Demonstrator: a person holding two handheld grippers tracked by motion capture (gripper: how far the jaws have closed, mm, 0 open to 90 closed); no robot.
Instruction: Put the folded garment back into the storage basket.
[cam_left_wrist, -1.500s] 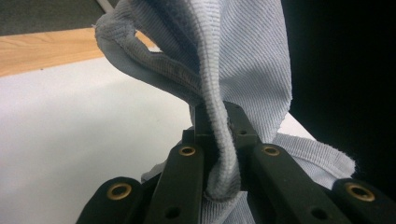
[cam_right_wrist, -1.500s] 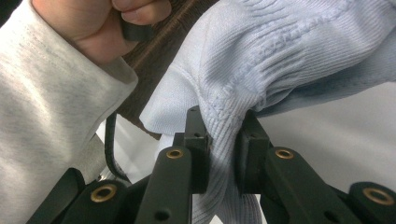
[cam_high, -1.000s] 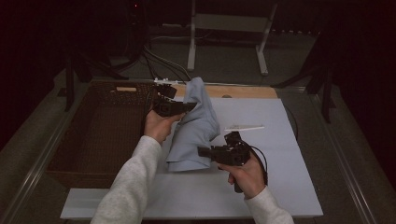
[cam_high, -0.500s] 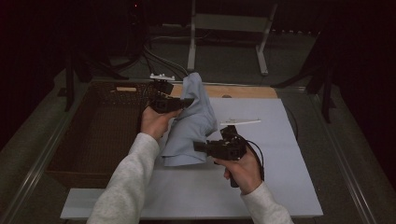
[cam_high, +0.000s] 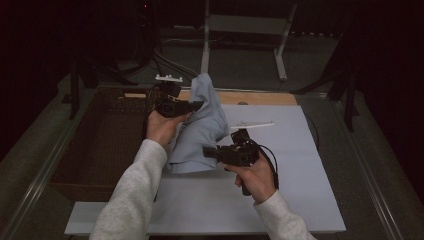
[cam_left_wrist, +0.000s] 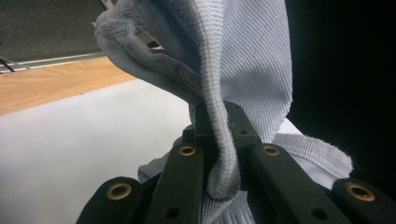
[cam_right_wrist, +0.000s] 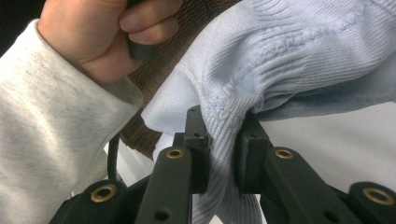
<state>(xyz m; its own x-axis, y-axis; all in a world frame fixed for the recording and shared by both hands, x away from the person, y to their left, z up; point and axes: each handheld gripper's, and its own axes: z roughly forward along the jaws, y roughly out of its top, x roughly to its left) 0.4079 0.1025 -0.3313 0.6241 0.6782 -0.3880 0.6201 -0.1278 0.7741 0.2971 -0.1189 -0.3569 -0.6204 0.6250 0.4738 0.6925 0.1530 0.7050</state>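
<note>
Left gripper view: ribbed pale-blue knit garment (cam_left_wrist: 247, 60)

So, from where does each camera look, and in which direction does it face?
High view: above the person's side, facing forward and down on the table; shows both sleeves, hands and tools.
Left gripper view: on the left tool, looking along its jaws, shut on the blue cloth.
Right gripper view: on the right tool, jaws shut on the cloth; shows the left hand.
All share the cloth.
</note>
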